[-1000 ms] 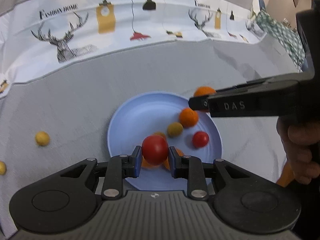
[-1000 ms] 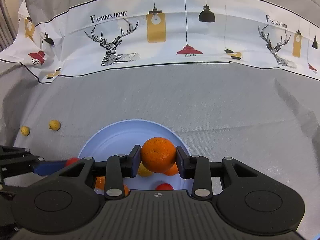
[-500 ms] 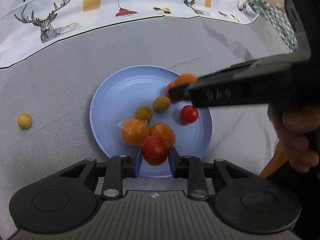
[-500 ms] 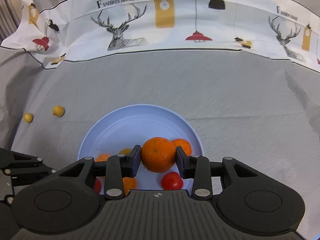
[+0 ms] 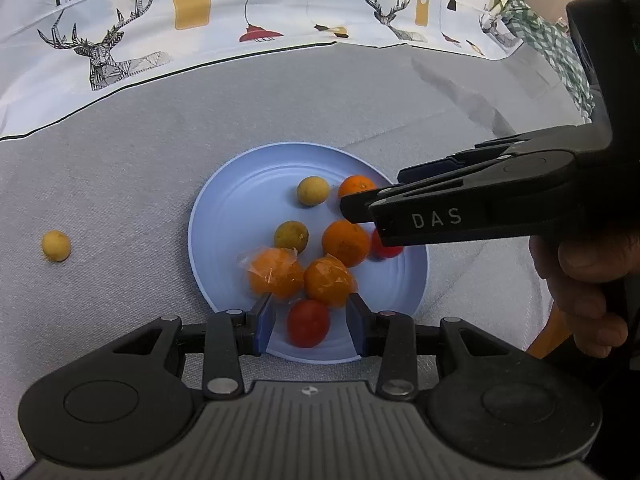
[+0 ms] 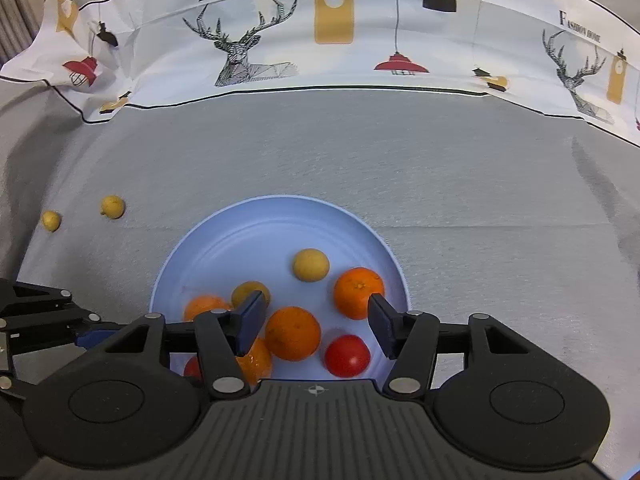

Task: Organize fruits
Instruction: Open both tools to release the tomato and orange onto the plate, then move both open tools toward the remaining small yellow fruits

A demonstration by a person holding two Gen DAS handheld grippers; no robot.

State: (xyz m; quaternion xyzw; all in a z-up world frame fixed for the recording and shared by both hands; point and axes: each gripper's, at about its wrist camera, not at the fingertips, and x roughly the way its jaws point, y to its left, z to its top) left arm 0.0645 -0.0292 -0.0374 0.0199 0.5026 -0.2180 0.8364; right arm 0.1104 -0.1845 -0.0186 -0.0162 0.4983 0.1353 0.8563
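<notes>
A light blue plate [image 5: 224,216] [image 6: 224,240] on the grey cloth holds several oranges, two tomatoes and two yellow-green fruits. My left gripper [image 5: 309,322] is open at the plate's near edge, with a red tomato [image 5: 308,323] lying free between its pads. My right gripper [image 6: 314,322] is open above the plate, and an orange [image 6: 293,333] lies free below it. In the left wrist view the right gripper [image 5: 440,208] reaches over the plate from the right and partly hides the other tomato [image 5: 384,246]. Two of the oranges [image 5: 276,272] are in clear wrap.
A small yellow fruit [image 5: 56,245] lies on the cloth left of the plate; the right wrist view shows two such fruits [image 6: 112,206] [image 6: 51,220]. A printed cloth with deer and lamps [image 6: 320,40] rises at the back.
Both grippers have opened. The left one let go of the tomato at the plate's near edge, and the right one let go of the orange, which now lies on the plate.
</notes>
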